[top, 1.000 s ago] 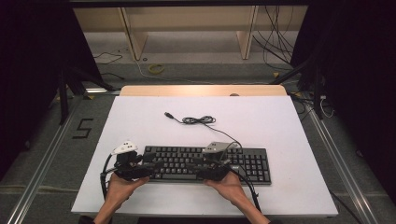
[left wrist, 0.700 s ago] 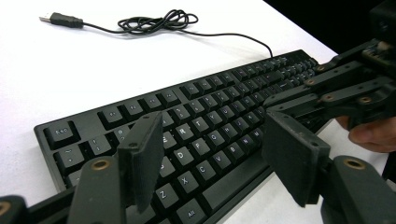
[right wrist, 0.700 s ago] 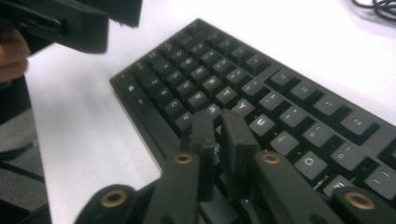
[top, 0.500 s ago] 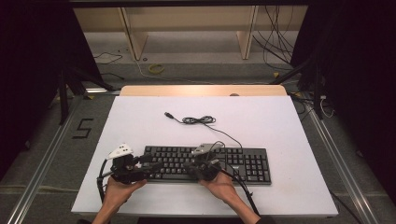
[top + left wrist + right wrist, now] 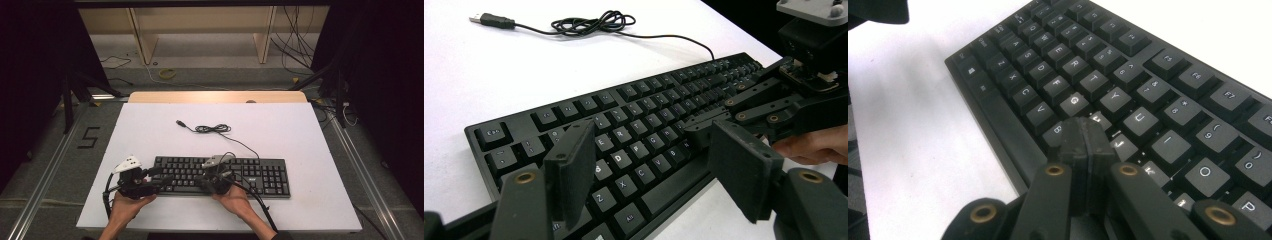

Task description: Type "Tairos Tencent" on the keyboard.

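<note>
A black keyboard [image 5: 220, 175] lies near the front edge of the white table [image 5: 280, 130]. Its cable [image 5: 215, 129] coils behind it and ends in a USB plug [image 5: 180, 122]. My left gripper [image 5: 161, 179] hovers over the keyboard's left end, and its jaws have just been opening. In the left gripper view they stand wide apart [image 5: 649, 145] above the letter keys [image 5: 624, 135] with nothing between them. My right gripper [image 5: 206, 183] is shut, pads together [image 5: 1085, 132], with its tip low over the middle letter keys [image 5: 1128, 75]. It also appears in the left gripper view [image 5: 696, 125].
A wooden strip [image 5: 215, 96] edges the table's far side. Beyond it are wooden shelf legs [image 5: 142, 40] and loose cables [image 5: 295, 45] on the floor. A "5" [image 5: 89, 137] is marked on the floor at left. Metal rails [image 5: 45, 175] flank the table.
My right gripper has shifted left along the keyboard and dipped toward the keys, and its jaws have closed. The left gripper has stayed at the keyboard's left end.
</note>
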Available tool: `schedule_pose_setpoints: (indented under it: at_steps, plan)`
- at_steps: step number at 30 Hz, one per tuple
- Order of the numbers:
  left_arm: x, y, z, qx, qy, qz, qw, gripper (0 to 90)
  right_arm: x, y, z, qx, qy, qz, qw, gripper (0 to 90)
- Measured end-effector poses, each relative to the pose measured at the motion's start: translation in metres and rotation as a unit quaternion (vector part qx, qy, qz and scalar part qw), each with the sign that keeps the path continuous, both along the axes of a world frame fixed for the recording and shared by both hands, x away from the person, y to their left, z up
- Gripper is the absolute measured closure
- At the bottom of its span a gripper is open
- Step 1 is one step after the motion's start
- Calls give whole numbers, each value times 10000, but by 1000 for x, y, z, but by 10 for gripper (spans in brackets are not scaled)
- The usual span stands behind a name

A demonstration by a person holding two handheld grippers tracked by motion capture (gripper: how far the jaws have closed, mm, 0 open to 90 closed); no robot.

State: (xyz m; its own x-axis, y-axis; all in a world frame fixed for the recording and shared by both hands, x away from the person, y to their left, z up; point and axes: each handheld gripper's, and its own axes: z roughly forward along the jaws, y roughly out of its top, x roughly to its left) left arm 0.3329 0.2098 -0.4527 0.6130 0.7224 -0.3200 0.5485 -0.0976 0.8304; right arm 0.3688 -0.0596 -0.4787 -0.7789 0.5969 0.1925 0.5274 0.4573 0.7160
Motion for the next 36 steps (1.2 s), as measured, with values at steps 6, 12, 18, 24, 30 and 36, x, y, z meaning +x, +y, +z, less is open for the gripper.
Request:
schedule_pose_setpoints:
  at_steps: [6,12,18,24,30,36]
  plan:
    - [0,0,0,28,-7,-6,10000,350,0,1,-2,-44,8,8,10000,900]
    - [0,1,0,31,-12,18,10000,350,-1,3,-4,-121,-38,-15,9999,900]
    - [1,2,-1,42,-10,46,10000,349,-1,2,-4,-91,21,-65,9999,900]
    - [1,2,-2,40,2,54,10000,348,0,-3,1,58,17,-145,9999,900]
    - [1,2,-1,44,0,60,10000,348,0,-7,5,157,-10,-192,9997,900]
    - [1,3,-1,45,-9,72,10000,348,1,-7,6,177,-23,-198,9996,900]
